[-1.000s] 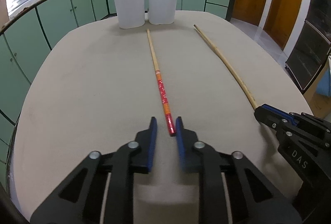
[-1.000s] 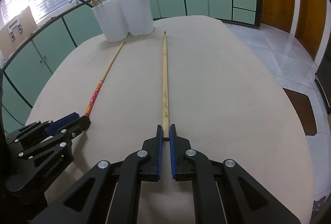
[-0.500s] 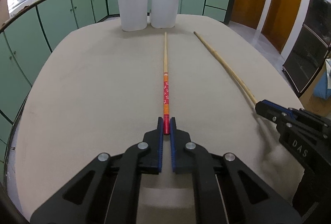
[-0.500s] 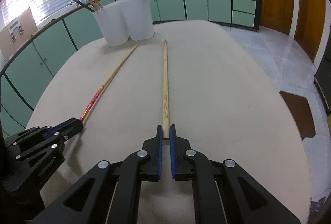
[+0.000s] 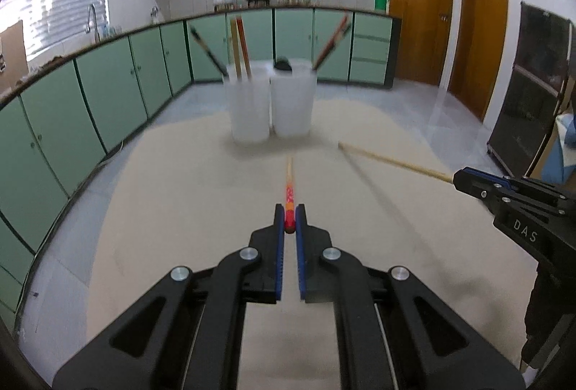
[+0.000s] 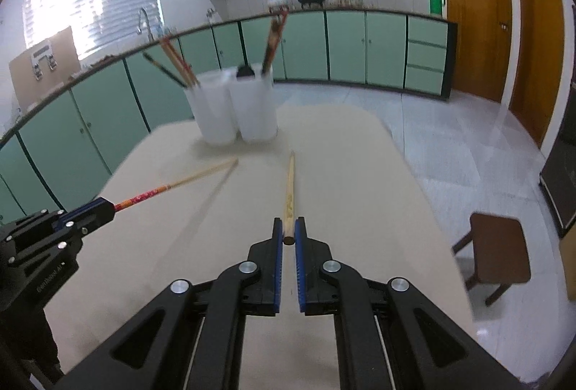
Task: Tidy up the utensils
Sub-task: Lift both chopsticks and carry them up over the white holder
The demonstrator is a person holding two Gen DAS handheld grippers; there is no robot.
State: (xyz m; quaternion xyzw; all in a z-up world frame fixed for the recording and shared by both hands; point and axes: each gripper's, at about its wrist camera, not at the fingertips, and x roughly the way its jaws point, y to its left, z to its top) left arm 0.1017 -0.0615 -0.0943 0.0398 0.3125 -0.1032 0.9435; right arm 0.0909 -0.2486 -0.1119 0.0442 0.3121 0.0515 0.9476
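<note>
My left gripper (image 5: 289,222) is shut on the red-patterned end of a chopstick (image 5: 289,186) and holds it lifted above the beige table (image 5: 180,202), pointing at two white cups (image 5: 270,105). My right gripper (image 6: 288,231) is shut on the thick end of a plain wooden chopstick (image 6: 289,195), also lifted off the table. Each gripper shows in the other's view, the right one (image 5: 464,179) and the left one (image 6: 100,210). The cups (image 6: 234,109) hold several chopsticks and a dark utensil.
Green kitchen cabinets (image 5: 90,91) curve around behind the table. A brown wooden stool (image 6: 498,249) stands on the tiled floor to the right. Wooden doors (image 5: 446,26) are at the far right.
Both grippers have risen with their chopsticks, which have left the table and now point level at the cups. The left gripper closed on the red chopstick one second ago.
</note>
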